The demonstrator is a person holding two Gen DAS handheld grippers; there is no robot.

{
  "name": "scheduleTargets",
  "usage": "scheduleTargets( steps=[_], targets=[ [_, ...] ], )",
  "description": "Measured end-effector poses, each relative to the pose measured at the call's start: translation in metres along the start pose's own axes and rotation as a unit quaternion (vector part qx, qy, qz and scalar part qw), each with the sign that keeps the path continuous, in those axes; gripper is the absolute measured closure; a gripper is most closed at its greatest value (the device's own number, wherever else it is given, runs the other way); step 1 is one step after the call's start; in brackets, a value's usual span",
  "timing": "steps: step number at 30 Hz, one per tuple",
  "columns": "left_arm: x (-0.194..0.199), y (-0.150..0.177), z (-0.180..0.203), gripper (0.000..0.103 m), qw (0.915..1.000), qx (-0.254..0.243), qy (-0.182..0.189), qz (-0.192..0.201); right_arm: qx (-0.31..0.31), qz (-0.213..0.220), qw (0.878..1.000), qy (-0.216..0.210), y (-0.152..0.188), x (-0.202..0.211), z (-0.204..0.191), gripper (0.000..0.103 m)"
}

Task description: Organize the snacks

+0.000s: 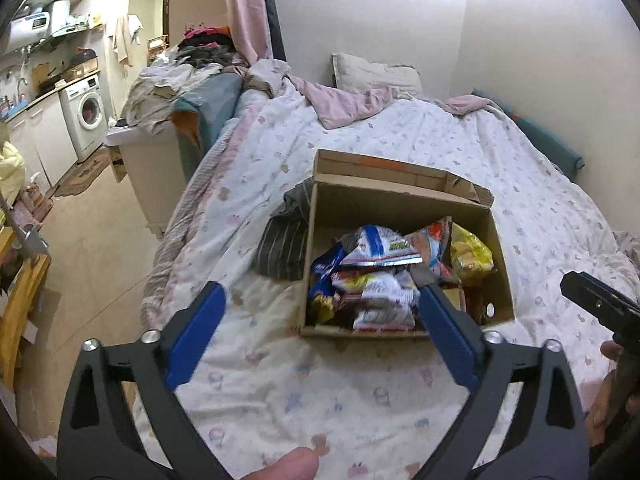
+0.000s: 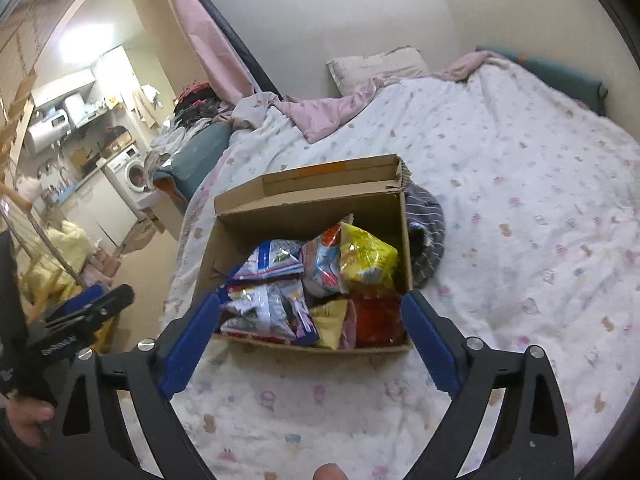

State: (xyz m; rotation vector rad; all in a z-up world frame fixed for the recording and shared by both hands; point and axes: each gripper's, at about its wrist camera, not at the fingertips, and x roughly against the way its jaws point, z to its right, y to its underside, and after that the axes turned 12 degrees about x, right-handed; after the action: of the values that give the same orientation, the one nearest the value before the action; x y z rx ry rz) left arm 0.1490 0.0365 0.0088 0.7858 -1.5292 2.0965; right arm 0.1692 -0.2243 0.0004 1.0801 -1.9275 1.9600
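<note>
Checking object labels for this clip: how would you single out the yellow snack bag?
On the bed sits an open cardboard box of snack packets. The yellow snack bag lies at its far right corner, the only bright yellow crinkly packet, beside blue-and-white ones.

Lighting: soft, even indoor light; wall [image 1: 400, 20] beyond the tongs pale and evenly lit.
Glare: blown-out bright patch far left of the right tongs [image 2: 310, 300], over the kitchen nook [image 2: 92, 80].
Shadows: faint, under the box [image 2: 312, 350] on the bed [image 2: 520, 200].
Blur: snacks [image 1: 380, 280] between the left tongs [image 1: 320, 292] smeared; their blue fingertips [image 1: 212, 292] soft.
Distortion: strong fisheye bowing; black corners in both views.
</note>
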Motion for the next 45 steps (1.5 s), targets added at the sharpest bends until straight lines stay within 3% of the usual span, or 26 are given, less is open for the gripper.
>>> scheduleTargets(
  steps=[3, 6, 9, 13, 17, 45],
  targets=[
    [0.013, 0.01, -0.006, 0.0, 0.9999, 0.01, -0.001, 0.004, 0.013, 0.005, 1.0, 0.021, 0.01, 0.009, -0.006, 0.008],
    [0.017, 0.024, -0.003, 0.0, 0.9999, 0.002, -0.012, 0.0, 0.009, 0.005, 0.999, 0.045, 0.026, 0.011, -0.009, 0.0],
    [0.015, 0.042, 0.0, 0.0, 0.9993, -0.005, -0.036, -0.003, -0.01, -0.002, 0.998, 0.069, 0.043, 0.009, -0.006, 0.0],
    [0.002, 0.049, 0.002, 0.0, 0.9987, -0.002, -0.048, -0.015, -0.016, -0.013, 0.997, 0.069, 0.048, 0.004, -0.002, 0.0],
    [-0.005, 0.049, -0.002, 0.0, 0.9986, 0.012, -0.043, -0.027, 0.001, 0.0, 0.996, 0.095, 0.047, 0.006, -0.006, 0.0],
    [0.003, 0.05, 0.006, 0.0, 0.9994, -0.003, -0.029, -0.017, 0.017, -0.005, 0.995, 0.094, 0.047, -0.001, -0.016, 0.0]
  ],
)
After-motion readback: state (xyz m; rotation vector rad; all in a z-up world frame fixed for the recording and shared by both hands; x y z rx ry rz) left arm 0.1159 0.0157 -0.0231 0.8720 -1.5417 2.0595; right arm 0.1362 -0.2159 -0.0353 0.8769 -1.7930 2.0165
